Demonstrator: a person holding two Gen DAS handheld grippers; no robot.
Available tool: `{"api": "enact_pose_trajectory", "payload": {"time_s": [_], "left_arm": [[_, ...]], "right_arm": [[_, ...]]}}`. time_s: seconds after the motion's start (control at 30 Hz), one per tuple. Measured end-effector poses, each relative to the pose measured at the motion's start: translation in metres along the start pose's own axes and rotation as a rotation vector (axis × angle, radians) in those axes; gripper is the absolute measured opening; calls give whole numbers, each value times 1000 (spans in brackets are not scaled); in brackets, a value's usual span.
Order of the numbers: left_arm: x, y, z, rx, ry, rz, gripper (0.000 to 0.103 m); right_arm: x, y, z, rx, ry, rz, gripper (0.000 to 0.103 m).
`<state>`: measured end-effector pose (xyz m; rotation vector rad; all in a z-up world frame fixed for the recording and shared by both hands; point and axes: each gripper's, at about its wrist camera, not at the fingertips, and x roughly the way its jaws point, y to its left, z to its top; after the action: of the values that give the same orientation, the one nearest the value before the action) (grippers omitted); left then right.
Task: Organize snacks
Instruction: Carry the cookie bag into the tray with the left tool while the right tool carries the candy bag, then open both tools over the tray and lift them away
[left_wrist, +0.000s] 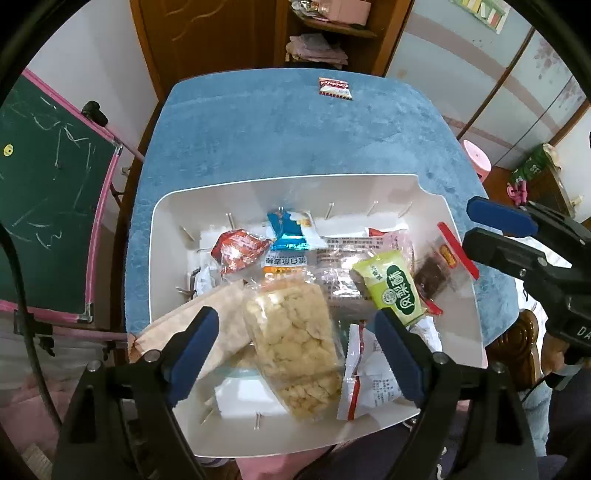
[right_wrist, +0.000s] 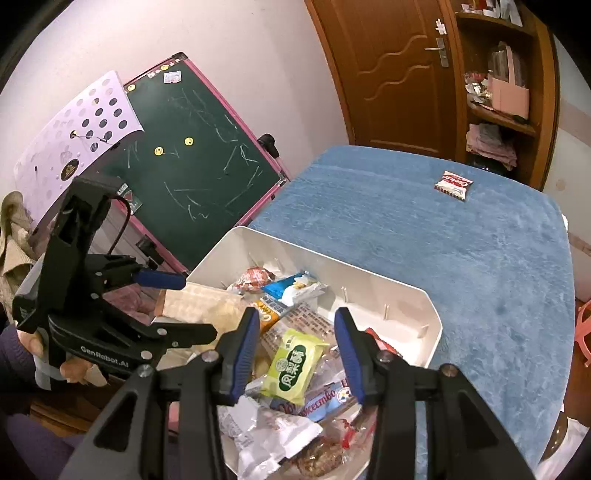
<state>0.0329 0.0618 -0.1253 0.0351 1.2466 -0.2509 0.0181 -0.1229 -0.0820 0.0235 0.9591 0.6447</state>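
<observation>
A white bin (left_wrist: 155, 258) (right_wrist: 406, 291) stands on the blue table cloth (left_wrist: 295, 140), filled with several snack packets. My left gripper (left_wrist: 297, 315) hangs open over it. A clear pack of pale rice crackers (left_wrist: 291, 339) lies between its blue pads without touching them. A green packet (left_wrist: 391, 291) (right_wrist: 295, 362) lies on top of the pile. My right gripper (right_wrist: 297, 314) (left_wrist: 496, 234) is open above that packet, with nothing in its jaws. A lone red-and-white cookie packet (left_wrist: 335, 88) (right_wrist: 453, 184) lies on the cloth at the table's far end. The left gripper (right_wrist: 195, 306) also shows in the right wrist view.
A green chalkboard (right_wrist: 192, 155) with a pink frame leans left of the table. A wooden door (right_wrist: 399, 74) and a shelf unit (right_wrist: 495, 110) stand behind it. A pink stool (left_wrist: 476, 155) and a wooden chair back (left_wrist: 517, 343) sit at the right side.
</observation>
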Motion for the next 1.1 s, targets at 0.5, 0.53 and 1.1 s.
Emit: {"api": "enact_pose_trajectory", "payload": {"time_s": [0.5,0.53,1.1], "left_arm": [[-14,-2,-1,14,-57,54,86],[-15,-1,0,14,-60,55,86],[-22,-4,39,53,-111,104,86]], "right_arm": [[-12,7,1,6,-30,-22,43],[-13,6,2,10,-33,-23,43],[-18,-14,26,30,-36,-64,43]]}}
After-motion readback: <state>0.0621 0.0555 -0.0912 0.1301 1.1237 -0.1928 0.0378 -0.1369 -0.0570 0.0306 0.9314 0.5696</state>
